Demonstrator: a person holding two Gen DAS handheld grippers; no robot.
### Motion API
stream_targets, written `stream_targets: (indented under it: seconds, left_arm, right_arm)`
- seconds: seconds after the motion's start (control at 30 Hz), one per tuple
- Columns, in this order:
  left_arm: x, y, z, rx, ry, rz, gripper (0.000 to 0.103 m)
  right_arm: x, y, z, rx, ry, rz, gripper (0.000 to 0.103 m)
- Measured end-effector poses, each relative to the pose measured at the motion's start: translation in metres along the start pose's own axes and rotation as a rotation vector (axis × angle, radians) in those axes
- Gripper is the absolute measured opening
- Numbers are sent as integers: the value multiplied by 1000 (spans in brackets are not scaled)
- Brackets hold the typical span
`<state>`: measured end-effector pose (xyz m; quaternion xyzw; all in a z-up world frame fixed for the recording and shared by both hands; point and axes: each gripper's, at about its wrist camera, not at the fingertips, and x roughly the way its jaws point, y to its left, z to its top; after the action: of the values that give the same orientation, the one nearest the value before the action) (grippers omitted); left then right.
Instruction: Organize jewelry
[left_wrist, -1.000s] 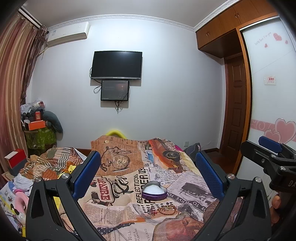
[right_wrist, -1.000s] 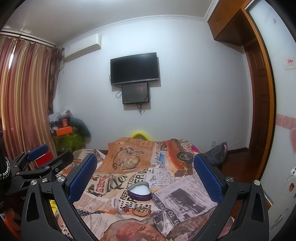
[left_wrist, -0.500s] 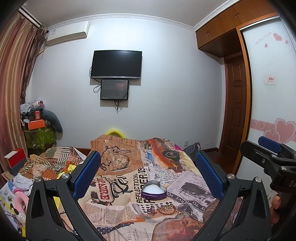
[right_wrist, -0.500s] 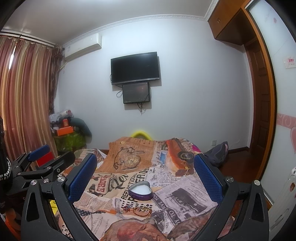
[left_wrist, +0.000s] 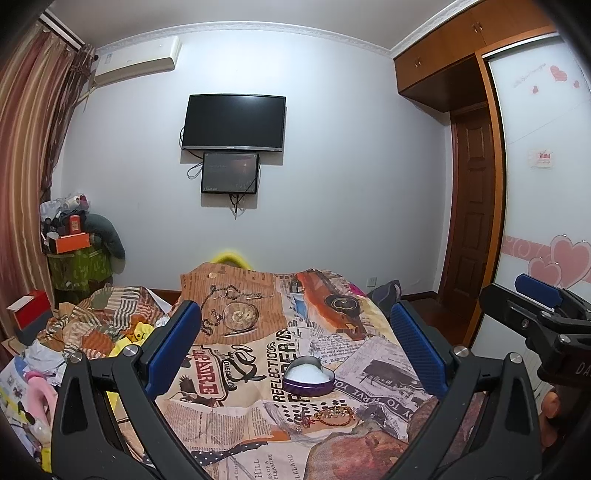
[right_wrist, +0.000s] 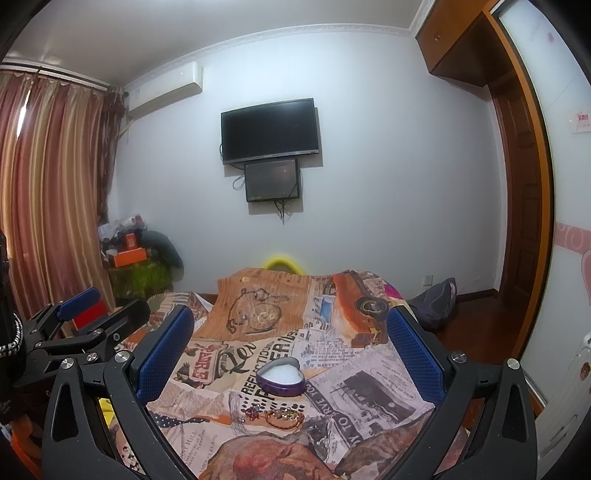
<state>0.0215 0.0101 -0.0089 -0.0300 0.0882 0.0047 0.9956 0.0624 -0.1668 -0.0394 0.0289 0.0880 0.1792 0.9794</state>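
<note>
A purple heart-shaped tin (left_wrist: 308, 377) with a white lining sits open on a newspaper-print cloth (left_wrist: 236, 373); it also shows in the right wrist view (right_wrist: 281, 377). A small heap of jewelry (left_wrist: 328, 414), with a gold bracelet and beads, lies just in front of the tin, also in the right wrist view (right_wrist: 275, 414). My left gripper (left_wrist: 295, 345) is open and empty, held above and short of the tin. My right gripper (right_wrist: 290, 347) is open and empty, at about the same height. Each gripper shows at the edge of the other's view.
The cloth covers a raised surface in a bedroom. A pile of clothes and toys (left_wrist: 74, 332) lies to the left. A dark bag (right_wrist: 436, 302) is on the floor at the right, near a wooden door (left_wrist: 472, 221). A TV (left_wrist: 234, 122) hangs on the far wall.
</note>
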Motion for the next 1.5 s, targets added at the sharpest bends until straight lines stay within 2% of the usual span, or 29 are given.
stream_targets:
  seconds: [0.27,0.47,0.63,0.7,0.93,1.0,1.13,1.27,1.37,1.5]
  left_arm:
    - [28,11,-15,-4,63,34,103]
    - [69,27,-38,-23,188,83,103]
    - [98,38,-61,-32,278,98,101]
    - [107,40,-69,-25,311,100,94]
    - [140,47,-105,-29,468,88,84]
    - [145,49,-112,-38,501,79,78]
    - [158,51,-126,-61,574,36,68]
    - [170,48,-141,-73,629,7,67]
    - [175,43,-150,-60,657,1,67]
    - [179,35,-159,-43,688,-29,64]
  right_arm:
    - [19,-8,-6,11,62,-7,103]
    - [44,-21,-19,24,145,-26,103]
    - [74,-33,-38,35,258,-40,103]
    - [84,-36,-45,31,296,-44,103]
    - [110,-36,-65,22,401,-23,103]
    - [116,-38,-69,28,423,-9,102]
    - [130,-40,-80,26,462,7,89]
    - [144,-38,-95,18,522,36,69]
    - [153,-34,-106,3,561,52,59]
    - [160,-34,-116,14,602,85,57]
